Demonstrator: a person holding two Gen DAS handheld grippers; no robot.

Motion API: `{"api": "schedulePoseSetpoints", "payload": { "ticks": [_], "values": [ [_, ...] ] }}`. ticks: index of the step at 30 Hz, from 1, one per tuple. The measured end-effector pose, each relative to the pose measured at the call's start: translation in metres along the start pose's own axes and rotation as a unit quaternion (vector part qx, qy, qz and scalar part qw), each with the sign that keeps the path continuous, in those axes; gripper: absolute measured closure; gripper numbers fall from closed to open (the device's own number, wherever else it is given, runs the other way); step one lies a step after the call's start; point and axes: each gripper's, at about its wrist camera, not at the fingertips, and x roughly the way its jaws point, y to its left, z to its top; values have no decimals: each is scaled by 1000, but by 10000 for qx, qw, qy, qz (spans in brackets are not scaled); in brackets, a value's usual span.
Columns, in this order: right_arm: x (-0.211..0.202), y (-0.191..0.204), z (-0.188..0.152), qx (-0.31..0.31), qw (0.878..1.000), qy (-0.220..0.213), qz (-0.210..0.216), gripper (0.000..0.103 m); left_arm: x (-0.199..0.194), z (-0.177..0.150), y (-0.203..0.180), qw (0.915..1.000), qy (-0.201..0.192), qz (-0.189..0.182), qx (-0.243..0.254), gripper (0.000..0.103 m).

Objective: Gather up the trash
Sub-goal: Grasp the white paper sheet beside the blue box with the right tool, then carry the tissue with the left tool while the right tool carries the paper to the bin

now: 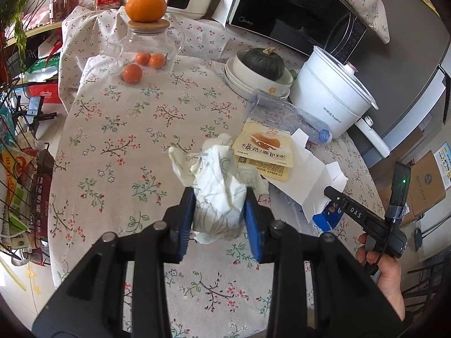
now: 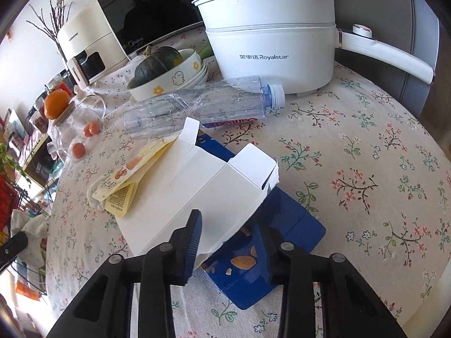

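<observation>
My left gripper [image 1: 220, 211] is shut on a crumpled white tissue [image 1: 217, 180] just above the floral tablecloth. My right gripper [image 2: 228, 236] straddles the near edge of a flattened blue-and-white carton [image 2: 214, 186]; its jaws stand apart around it and I cannot tell if they pinch it. The carton also shows in the left wrist view [image 1: 310, 180]. A yellow food packet [image 2: 126, 180] lies partly under the carton's left side and shows in the left wrist view [image 1: 262, 149]. An empty clear plastic bottle [image 2: 203, 104] lies on its side behind them.
A white Royalstar electric pot [image 2: 270, 42] stands at the back. Stacked bowls hold a green squash [image 2: 155, 64]. A glass teapot [image 1: 149, 48] with an orange [image 1: 145, 5] on its lid, loose tangerines [image 1: 132, 73], a microwave [image 1: 296, 14] and a cluttered wire rack [image 1: 17, 169] surround the table.
</observation>
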Motion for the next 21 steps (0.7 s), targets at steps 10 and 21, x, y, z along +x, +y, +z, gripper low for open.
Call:
{"api": "schedulePoseSetpoints", "payload": {
  "ticks": [10, 21],
  "values": [
    [-78, -12, 7, 276, 9961, -711, 450, 100, -9, -4, -29, 9991, -103, -181, 361, 67],
    [-144, -39, -4, 300, 9922, -1159, 349, 101, -14, -20, -66, 9965, -139, -377, 732, 67]
  ]
}}
